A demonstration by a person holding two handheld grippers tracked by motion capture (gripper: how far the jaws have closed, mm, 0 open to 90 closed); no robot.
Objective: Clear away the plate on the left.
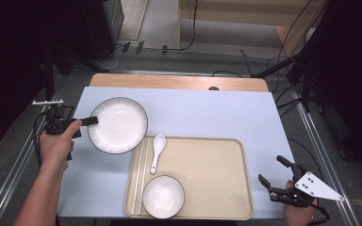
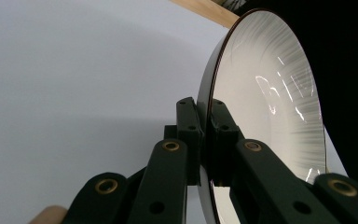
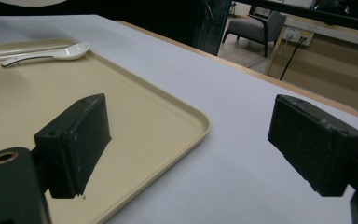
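From the high view, we judge the step as carrying the wide white ceramic plate with a dark rim [image 1: 118,125]: we keep it level and clear of the beige plastic tray [image 1: 207,160]. The left gripper [image 1: 90,121] pinches its left rim above the pale table [image 1: 207,113].

In the left gripper view, both jaws clamp the plate's edge.

In the right gripper view, the right gripper [image 3: 186,144] gapes wide, holding nothing.

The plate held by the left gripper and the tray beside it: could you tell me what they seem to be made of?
The plate looks like glazed ceramic: glossy white with a thin dark rim and sharp highlights in the left gripper view, though melamine is possible. The tray looks like matte beige plastic, with a smooth moulded rim and rounded corners.
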